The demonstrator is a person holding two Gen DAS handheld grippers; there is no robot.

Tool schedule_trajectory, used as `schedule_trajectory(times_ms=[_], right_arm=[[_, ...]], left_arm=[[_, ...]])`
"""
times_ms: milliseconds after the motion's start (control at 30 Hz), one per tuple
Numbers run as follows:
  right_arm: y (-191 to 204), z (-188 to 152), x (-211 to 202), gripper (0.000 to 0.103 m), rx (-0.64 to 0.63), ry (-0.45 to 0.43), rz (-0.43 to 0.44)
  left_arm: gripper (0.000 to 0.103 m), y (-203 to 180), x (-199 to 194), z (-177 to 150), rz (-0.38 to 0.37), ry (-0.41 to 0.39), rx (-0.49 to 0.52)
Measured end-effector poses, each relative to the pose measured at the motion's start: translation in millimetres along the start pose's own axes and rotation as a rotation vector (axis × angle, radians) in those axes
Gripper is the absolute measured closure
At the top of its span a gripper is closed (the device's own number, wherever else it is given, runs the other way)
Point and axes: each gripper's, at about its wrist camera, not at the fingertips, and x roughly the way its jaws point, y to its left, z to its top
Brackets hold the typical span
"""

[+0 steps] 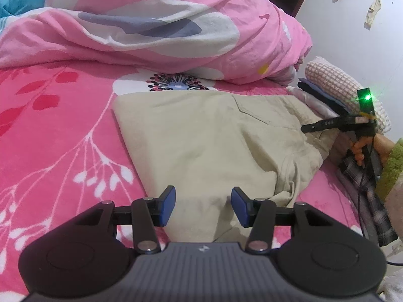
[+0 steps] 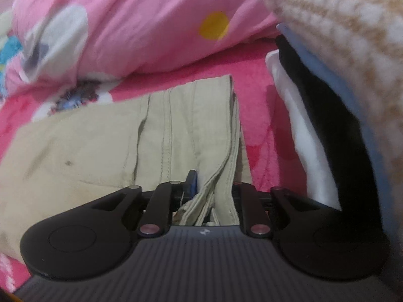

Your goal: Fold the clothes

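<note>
A bright pink floral bedsheet [image 1: 63, 130] covered the bed, with a rumpled pink quilt printed with white and grey flowers [image 1: 156, 25] heaped across the top of the left wrist frame. At upper right stood a white wall [image 1: 352, 37] with a small rack of hanging items too small to identify. A stack of folded clothes topped by a cream-and-white knitted piece [image 1: 335, 83] sat at the right edge, and a plaid cloth [image 1: 372, 201] lay below it, partly cut off.

The right wrist view was blurred, and the right gripper's [image 2: 211, 188] right-hand finger was hidden behind fabric. The folded beige cotton trousers [image 1: 206, 141] lay in the middle of the sheet, seams and a pocket showing, faintly stained. Their bunched edge sat between the right gripper's narrowly parted jaws; whether the pads pressed on it could not be made out. The left gripper [image 1: 202, 205] hovered over the trousers' near edge at lower centre, blue pads [image 1: 169, 202] about half apart, holding nothing.
</note>
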Motion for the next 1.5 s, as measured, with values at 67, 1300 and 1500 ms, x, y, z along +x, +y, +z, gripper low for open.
schedule_trajectory(times_ms=[67, 1300, 1500], right_arm=[[7, -2, 1, 0.075, -0.037, -0.005, -0.05], [148, -157, -78, 0.022, 0.645, -0.115, 0.612], [194, -150, -48, 0.02, 0.646, -0.141, 0.571]], left_arm=[[0.053, 3, 0, -1, -0.009, -0.001, -0.008], [0.053, 117, 9, 20, -0.255, -0.033, -0.511], [0.056, 125, 50, 34, -0.246, 0.003, -0.531]])
